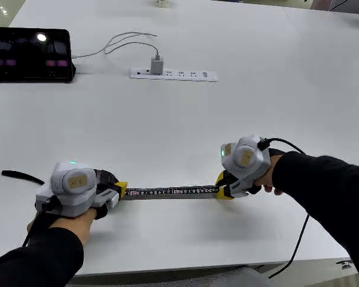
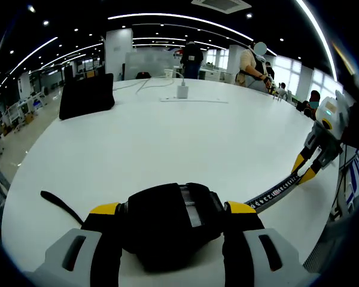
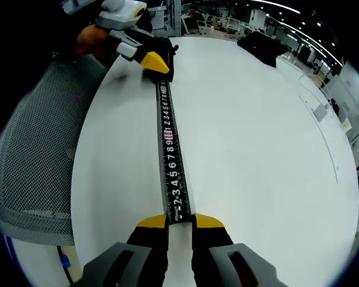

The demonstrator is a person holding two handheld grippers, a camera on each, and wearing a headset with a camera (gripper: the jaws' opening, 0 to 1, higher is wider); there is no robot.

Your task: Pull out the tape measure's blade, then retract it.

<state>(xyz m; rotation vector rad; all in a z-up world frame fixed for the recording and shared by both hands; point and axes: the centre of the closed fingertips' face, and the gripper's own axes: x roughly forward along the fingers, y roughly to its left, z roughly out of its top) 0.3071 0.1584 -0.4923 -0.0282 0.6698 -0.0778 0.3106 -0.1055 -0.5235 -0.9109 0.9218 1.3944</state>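
Left tool: clamped shut around the black tape measure case, near the counter's front edge.
Right tool: pinched on the blade tip (numbers facing up).
Blade: stretched out between both tools.

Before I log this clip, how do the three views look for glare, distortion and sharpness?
Head view: sharp, evenly lit, with one lamp glint on the tablet screen. Left gripper view: fisheye curves the table edge, and the case is a dark mass with little detail. Right gripper view: near numerals on the blade are crisp, the far ones too small to read.
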